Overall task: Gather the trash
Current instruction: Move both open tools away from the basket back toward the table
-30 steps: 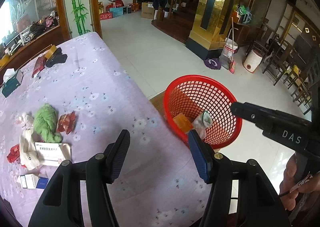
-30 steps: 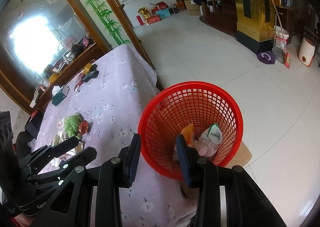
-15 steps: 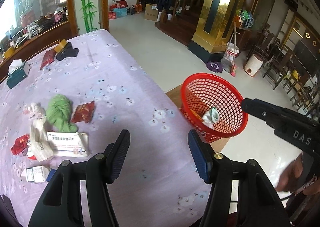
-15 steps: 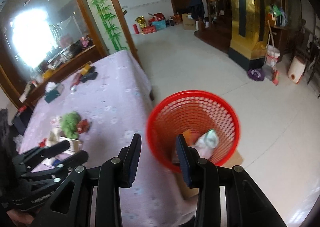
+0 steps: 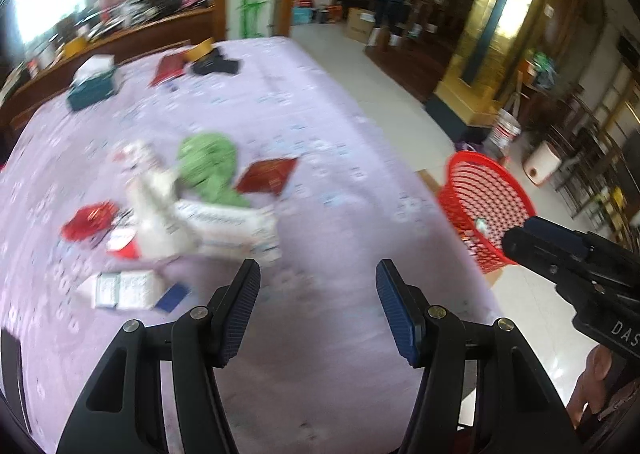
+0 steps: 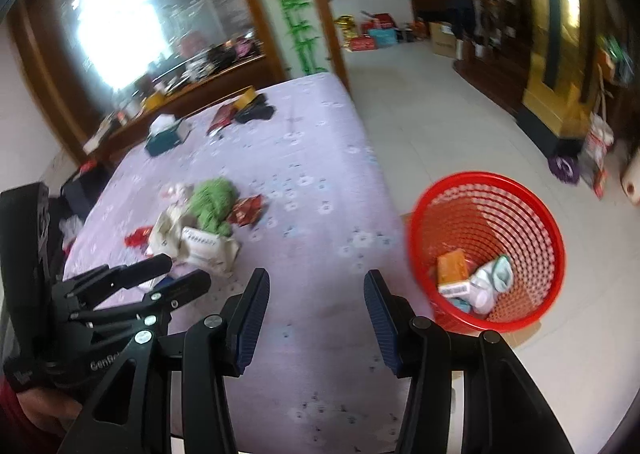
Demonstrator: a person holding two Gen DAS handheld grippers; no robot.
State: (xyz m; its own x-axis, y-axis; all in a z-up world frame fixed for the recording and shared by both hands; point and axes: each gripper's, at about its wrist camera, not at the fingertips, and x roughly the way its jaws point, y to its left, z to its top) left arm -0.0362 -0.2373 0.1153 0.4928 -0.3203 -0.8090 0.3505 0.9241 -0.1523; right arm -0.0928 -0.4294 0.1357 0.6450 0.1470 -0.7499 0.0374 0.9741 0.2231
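Two claws are spread and carry nothing: the left claw (image 5: 318, 310) hangs over the near part of the surface (image 5: 328, 102), and the right claw (image 6: 316, 316) hangs at its near edge, with the basket (image 6: 536, 214) at about 2 o'clock from it. The basket stands off the surface and already has a few pieces in its bottom, among them an orange pack (image 6: 452, 268).

Most of the trash lies in one heap at about 11 o'clock from the left claw. It has a green wad (image 5: 208, 166), a red wrapper (image 5: 268, 176) touching it, a white box (image 5: 224, 224), a pale bag (image 5: 156, 210) and a red foil (image 5: 90, 216). A small box (image 5: 124, 290) lies apart, nearer to the claw. The left view is blurred, so finer details cannot be read.

All these things look light. The wad and the bag seem soft, so a pinch into the middle of the bulk should hold. The wrapper and the foil are probably thin and slippery; a raised corner or edge is the better place. The boxes look stiff but easy to crush, so they are best taken across the narrow side with little force.
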